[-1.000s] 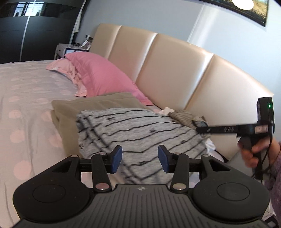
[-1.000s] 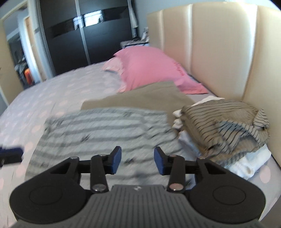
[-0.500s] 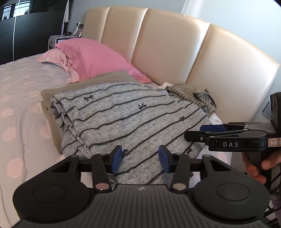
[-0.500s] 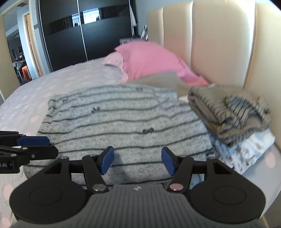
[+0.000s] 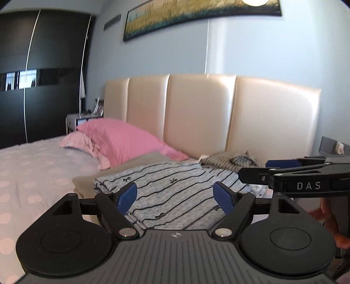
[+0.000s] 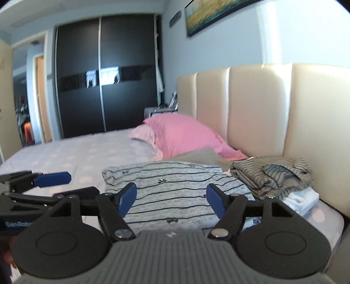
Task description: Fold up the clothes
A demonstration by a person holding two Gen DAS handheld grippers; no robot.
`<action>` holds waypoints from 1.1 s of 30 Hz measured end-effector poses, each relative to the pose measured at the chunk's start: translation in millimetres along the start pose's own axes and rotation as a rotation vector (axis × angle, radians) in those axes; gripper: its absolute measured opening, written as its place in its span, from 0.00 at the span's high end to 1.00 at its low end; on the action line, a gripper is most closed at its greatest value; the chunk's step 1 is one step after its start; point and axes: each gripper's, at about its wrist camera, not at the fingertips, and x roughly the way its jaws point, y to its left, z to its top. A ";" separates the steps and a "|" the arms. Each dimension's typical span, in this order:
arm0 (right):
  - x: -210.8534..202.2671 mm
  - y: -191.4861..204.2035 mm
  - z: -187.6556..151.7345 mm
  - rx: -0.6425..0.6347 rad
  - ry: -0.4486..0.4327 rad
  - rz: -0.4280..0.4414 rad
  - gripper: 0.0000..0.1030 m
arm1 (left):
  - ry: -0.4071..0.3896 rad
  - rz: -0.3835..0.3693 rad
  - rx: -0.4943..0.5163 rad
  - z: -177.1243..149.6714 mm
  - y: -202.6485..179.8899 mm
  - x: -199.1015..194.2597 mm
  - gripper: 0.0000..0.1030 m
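Grey striped garment (image 5: pixel 175 192), folded flat with small dark bow motifs, lies on the bed (image 5: pixel 32 174) near the headboard end, resting on an olive-tan cloth (image 5: pixel 148 159) that shows past its far and left edges. Just to its right, a stack of folded clothes (image 6: pixel 273 174): striped grey-brown pieces on top, white items beneath, set close against the cream padded headboard (image 5: pixel 201 113). Pink pillow (image 5: pixel 122 139) lies farther along the headboard, partly over a paler pink one. Left gripper (image 5: pixel 176 196) hovers above the near edge of the garment, blue pads spread wide, nothing between them. Right gripper (image 6: pixel 171 200) likewise over the garment's near edge, pads wide apart and empty. In the left wrist view the right gripper enters side-on from the right, a hand (image 5: pixel 330 220) partly visible on its handle. Bedsheet is pale lilac with pink dots. Black sliding wardrobe (image 6: pixel 105 74) stands beyond the bed; framed landscape picture (image 5: pixel 196 15) hangs above the headboard.
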 end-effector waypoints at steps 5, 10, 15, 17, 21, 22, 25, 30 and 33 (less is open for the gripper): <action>-30.7 12.6 -18.7 0.055 -0.031 -0.026 0.15 | -0.048 0.083 0.023 -6.2 -5.4 -22.0 0.26; -41.7 14.9 -34.4 0.168 -0.023 -0.039 0.12 | -0.017 0.159 0.067 -8.7 -6.4 -30.5 0.26; -50.0 25.1 -48.8 0.182 -0.049 -0.093 0.10 | 0.033 0.196 0.026 -12.1 1.7 -37.5 0.26; -49.8 26.2 -53.4 0.206 -0.042 -0.111 0.10 | 0.048 0.204 0.013 -15.5 5.2 -40.7 0.26; -52.4 27.2 -57.4 0.223 -0.038 -0.147 0.10 | 0.081 0.218 0.002 -22.4 9.5 -44.3 0.26; -53.7 28.3 -57.3 0.218 -0.045 -0.157 0.10 | 0.084 0.217 -0.002 -23.8 9.7 -46.4 0.26; -57.0 33.5 -60.0 0.210 -0.052 -0.180 0.10 | 0.081 0.209 -0.015 -24.9 9.8 -52.0 0.26; -57.2 38.5 -59.8 0.210 -0.046 -0.160 0.10 | 0.092 0.218 -0.007 -25.6 7.2 -53.8 0.26; -58.4 40.5 -58.9 0.205 -0.052 -0.146 0.10 | 0.101 0.221 0.000 -26.3 5.6 -54.3 0.26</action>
